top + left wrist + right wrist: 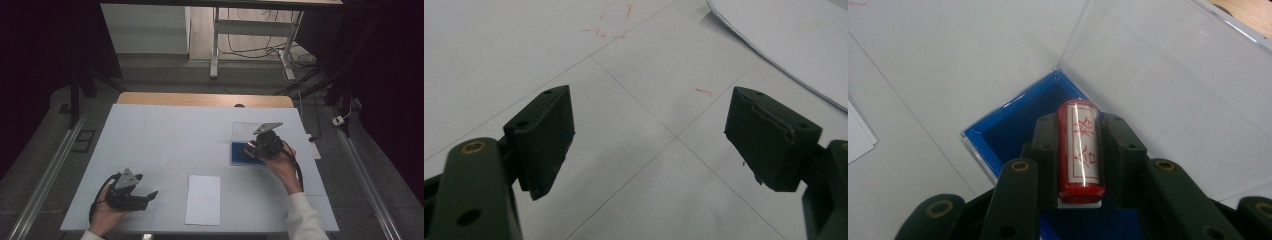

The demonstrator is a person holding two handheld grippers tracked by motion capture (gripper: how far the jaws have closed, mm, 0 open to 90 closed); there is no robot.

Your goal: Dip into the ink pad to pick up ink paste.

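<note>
Over the blue tray [1013, 131], the right claw [1080, 125] pinches a glossy red cylindrical stamp [1080, 150].

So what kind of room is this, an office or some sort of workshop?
Most likely a lab or recording bay. A white-covered table stands between dark curtains, loose cables trail on the floor behind it, and a person works with a left gripper and a right gripper.
</note>
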